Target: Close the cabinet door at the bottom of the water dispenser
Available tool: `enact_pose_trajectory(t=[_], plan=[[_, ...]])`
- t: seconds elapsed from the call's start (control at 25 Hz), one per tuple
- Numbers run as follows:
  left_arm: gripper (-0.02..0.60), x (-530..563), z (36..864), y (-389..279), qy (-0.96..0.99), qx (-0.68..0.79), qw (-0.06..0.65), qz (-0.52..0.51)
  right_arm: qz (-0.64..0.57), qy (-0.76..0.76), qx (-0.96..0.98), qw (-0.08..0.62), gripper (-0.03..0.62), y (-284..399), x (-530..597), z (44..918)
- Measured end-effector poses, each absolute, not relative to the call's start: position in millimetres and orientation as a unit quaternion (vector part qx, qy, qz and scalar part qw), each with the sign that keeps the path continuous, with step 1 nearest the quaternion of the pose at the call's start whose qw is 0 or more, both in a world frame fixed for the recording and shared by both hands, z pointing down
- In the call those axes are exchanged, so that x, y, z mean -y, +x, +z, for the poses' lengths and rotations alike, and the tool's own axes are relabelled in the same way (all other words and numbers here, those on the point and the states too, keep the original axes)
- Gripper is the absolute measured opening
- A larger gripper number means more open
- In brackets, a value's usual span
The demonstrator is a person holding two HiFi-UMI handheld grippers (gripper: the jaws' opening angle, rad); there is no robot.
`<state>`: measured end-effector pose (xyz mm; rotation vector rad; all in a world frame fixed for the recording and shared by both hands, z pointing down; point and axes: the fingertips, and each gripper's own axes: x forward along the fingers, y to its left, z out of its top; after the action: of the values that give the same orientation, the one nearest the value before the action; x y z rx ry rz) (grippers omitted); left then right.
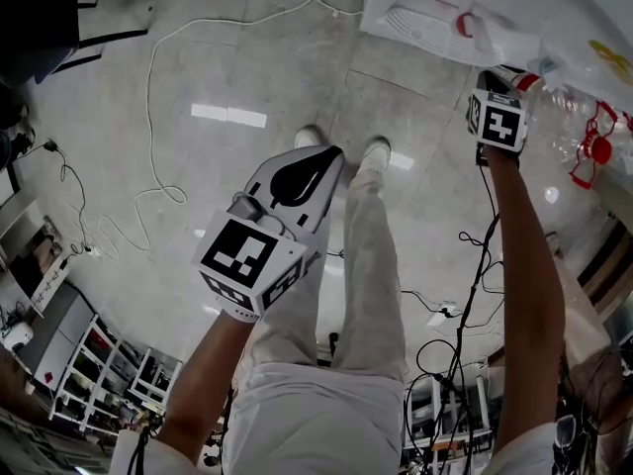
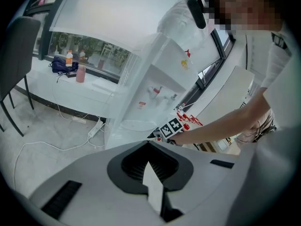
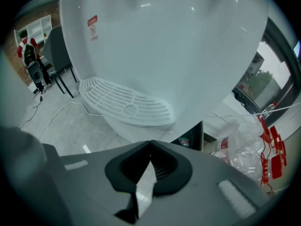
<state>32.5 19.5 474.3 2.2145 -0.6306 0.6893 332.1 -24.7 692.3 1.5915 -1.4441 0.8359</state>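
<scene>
The white water dispenser [image 3: 188, 55] fills the right gripper view, with its slotted drip tray [image 3: 127, 102] jutting out at the left. Below the tray a dark gap [image 3: 192, 138] shows at the dispenser's lower body; whether it is the cabinet's opening I cannot tell. My right gripper [image 3: 151, 142] is shut and empty, close in front of the dispenser. In the head view it [image 1: 502, 79] is up at the dispenser's top [image 1: 445, 18]. My left gripper [image 1: 329, 154] hangs shut and empty over the floor, away from the dispenser [image 2: 141, 88].
The person's legs and white shoes [image 1: 374, 154] stand on the grey floor. A white cable [image 1: 148, 77] snakes across it to a power strip [image 2: 95, 127]. Clear bags with red tags [image 3: 270, 159] lie to the dispenser's right. A dark chair [image 2: 16, 55] stands at the left.
</scene>
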Motion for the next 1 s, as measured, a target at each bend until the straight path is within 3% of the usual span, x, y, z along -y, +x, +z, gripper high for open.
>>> enact_pose_trajectory(t=[0.36,1.0], plan=[[0.005,-22,444,41,0.868,0.226,0.354,0.265,0.320,0.609,0.601,0.407,0.011,315,4,645],[0.005,1,346,46,0.894,0.217,0.308,0.243,0.326,0.622,0.628,0.337,0.011,281,-16,537]])
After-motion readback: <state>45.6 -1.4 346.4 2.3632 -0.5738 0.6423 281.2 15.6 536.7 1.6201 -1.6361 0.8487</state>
